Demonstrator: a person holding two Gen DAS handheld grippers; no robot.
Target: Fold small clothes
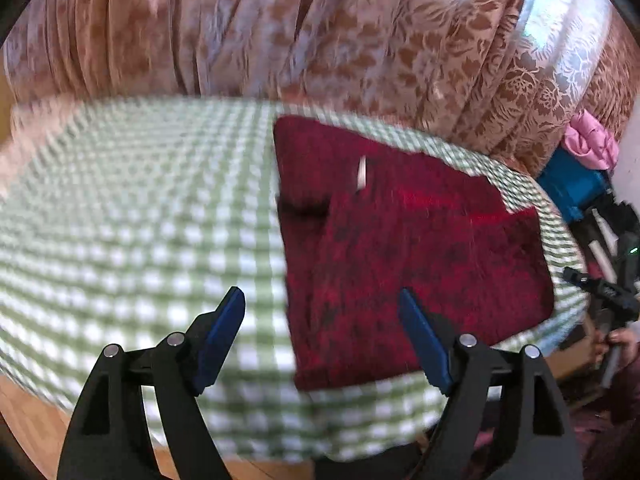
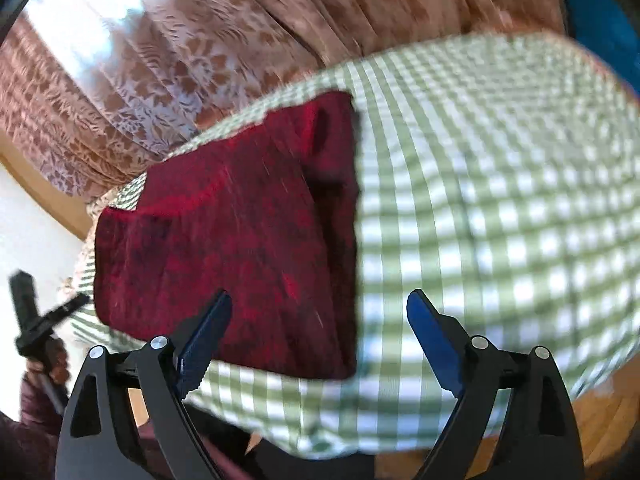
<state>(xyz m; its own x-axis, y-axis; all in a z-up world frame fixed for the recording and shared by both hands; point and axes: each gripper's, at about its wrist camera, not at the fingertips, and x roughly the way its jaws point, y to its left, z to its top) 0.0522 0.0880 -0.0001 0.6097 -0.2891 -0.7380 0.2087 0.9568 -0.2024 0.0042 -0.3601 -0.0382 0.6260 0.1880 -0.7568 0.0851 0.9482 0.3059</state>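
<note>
Left gripper (image 1: 322, 308) and right gripper (image 2: 320, 312) angled down, both agape, empty, above folded red garment (image 1: 400, 248).

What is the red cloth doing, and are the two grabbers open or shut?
Red cloth: folded, lying flat on the checked tablecloth, not held.
Left gripper: open, empty, above the table.
Right gripper: open, empty, above the table.
Curtain: hanging closed behind the table.
</note>
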